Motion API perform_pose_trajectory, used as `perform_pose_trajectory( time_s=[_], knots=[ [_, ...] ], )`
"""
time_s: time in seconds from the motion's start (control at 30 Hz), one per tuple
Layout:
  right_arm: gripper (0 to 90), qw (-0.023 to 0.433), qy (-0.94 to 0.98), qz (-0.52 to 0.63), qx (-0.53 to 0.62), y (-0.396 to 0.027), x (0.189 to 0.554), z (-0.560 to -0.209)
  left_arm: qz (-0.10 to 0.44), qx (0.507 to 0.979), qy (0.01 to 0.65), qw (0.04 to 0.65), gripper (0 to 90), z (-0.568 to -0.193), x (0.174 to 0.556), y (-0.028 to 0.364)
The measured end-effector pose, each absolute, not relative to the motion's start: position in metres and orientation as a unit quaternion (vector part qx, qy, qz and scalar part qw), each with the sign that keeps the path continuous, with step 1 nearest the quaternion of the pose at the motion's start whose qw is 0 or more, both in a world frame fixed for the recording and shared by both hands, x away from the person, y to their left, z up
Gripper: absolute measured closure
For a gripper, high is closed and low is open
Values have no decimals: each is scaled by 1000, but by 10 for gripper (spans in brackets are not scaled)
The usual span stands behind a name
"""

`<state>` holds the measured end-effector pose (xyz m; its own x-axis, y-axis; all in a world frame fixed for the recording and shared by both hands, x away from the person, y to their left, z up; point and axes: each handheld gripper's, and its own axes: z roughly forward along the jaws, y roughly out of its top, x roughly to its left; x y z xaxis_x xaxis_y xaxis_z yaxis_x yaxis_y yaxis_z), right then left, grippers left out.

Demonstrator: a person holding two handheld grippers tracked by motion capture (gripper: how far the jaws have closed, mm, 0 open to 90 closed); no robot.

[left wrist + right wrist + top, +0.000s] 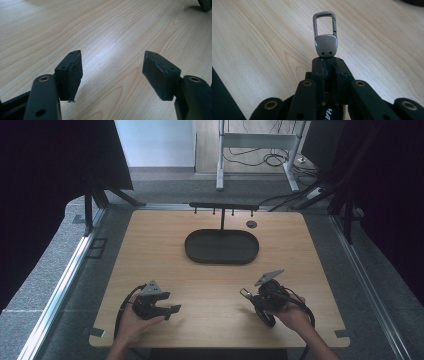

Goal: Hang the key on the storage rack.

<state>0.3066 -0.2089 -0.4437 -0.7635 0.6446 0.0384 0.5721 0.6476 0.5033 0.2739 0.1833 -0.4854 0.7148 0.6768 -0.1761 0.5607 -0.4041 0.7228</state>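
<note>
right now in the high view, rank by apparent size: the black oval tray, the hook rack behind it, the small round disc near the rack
1. black oval tray
2. hook rack, long but thin
3. small round disc

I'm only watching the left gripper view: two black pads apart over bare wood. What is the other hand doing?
Observer: The right tool is shut on a metal key clip, which sticks out past its tips.
Operator: Is there anything else on the table?
Observer: Yes, a dark oval tray lies at the far middle of the table.
Operator: Anything near that tray?
Observer: A thin black rack with small hooks stands just behind it.
Operator: And where is my tool?
Observer: The left tool, open, sits near the table's front edge, in the person's left hand.
</note>
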Motion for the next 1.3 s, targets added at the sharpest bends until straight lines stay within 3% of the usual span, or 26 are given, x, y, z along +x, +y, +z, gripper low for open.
perform_pose_trajectory(
  time_s=[0.53, 1.3],
  knots=[
    [813, 114, 879, 301, 353, -222, 304, -427, 71, 837, 370, 398, 332, -486, 274, 183],
    [812, 129, 855, 340, 369, -234, 310, -413, 71, 838, 369, 395, 332, -487, 275, 182]
  ],
)
